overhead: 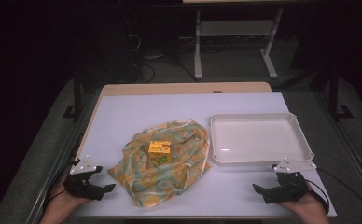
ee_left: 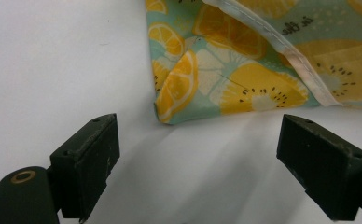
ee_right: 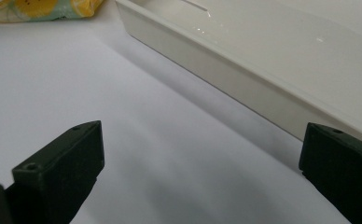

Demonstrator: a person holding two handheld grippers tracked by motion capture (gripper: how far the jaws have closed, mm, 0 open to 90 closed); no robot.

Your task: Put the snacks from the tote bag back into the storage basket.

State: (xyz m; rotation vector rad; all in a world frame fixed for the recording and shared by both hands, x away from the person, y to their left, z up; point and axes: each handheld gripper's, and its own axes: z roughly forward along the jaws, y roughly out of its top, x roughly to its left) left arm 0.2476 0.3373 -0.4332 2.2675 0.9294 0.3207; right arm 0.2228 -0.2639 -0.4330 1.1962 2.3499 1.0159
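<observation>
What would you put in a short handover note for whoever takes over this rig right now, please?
Left gripper: open, holding nothing, at the table's near left, facing the fruit-print cloth.
Right gripper: open, holding nothing, at the near right, just in front of the white tray.
Things: the cloth lies crumpled mid-table with a small yellow box sitting on it; the tray stands to its right with nothing in it.
Done: nothing visible so far.
Left: cloth and box untouched; my guess is the cloth comes first.

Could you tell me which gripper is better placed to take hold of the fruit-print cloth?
Probably the left. The left gripper rests open beside the cloth, whose corner lies just ahead of its jaws. The right gripper, also open, faces the tray, farther from the cloth.
</observation>
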